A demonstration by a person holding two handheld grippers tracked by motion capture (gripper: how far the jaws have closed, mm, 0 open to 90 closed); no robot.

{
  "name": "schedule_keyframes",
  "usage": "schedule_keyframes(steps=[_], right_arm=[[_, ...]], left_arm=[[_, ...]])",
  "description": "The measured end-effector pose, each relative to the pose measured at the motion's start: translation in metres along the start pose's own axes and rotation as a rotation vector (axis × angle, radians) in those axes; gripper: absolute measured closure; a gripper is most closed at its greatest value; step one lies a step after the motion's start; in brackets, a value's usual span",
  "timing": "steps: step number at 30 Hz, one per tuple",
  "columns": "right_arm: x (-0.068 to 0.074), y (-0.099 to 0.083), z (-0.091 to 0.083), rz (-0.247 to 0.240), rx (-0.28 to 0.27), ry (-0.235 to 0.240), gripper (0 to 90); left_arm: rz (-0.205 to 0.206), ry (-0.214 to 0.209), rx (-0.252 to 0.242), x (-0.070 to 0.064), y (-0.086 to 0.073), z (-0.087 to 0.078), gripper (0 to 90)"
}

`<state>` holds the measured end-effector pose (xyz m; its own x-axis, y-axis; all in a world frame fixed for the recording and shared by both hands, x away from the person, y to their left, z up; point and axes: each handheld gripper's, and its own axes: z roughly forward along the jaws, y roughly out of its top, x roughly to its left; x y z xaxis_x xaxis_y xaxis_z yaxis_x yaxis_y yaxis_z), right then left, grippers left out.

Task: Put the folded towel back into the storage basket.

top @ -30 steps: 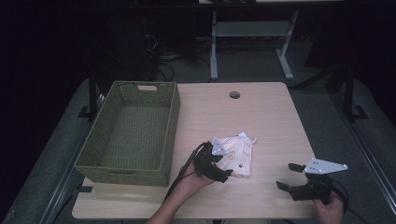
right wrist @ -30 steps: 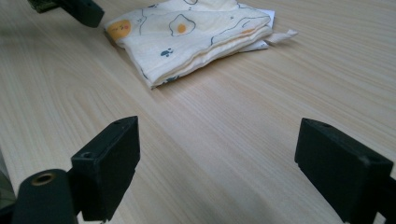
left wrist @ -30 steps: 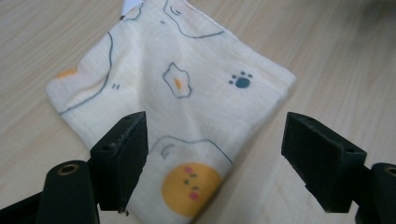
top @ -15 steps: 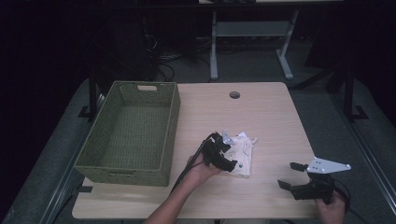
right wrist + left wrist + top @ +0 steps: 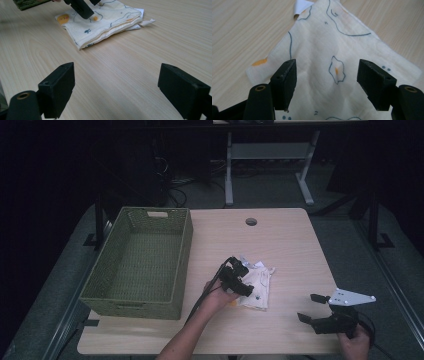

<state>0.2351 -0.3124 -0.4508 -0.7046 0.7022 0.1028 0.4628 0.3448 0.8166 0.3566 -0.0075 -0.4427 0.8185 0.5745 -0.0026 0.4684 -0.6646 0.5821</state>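
Cream printed cloth (image 5: pixel 257 287) lies folded, seemingly flat, mid-table.

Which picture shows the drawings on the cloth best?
The left gripper view: the cloth lies close under its open jaws, blue outlines and orange spots sharp. The right gripper view shows its folded edge farther off; the high view shows it small.

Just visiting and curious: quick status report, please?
Left gripper open, jaws over the folded cloth. Right gripper open, above bare table. Green basket beside the cloth, nothing blocking.
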Motion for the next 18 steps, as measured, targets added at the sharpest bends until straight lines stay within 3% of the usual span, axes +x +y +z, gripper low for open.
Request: schedule_keyframes(steps=[13, 18], right_arm=[[-0.001, 0.0, -0.001, -0.002, -0.003, 0.001, 13.5], [0.0, 0.0, -0.001, -0.001, -0.007, -0.001, 13.5]], left_arm=[[0.009, -0.001, 0.033, 0.0, 0.004, 0.014, 40.9], [0.001, 0.011, 0.014, -0.001, 0.001, 0.015, 47.5]])
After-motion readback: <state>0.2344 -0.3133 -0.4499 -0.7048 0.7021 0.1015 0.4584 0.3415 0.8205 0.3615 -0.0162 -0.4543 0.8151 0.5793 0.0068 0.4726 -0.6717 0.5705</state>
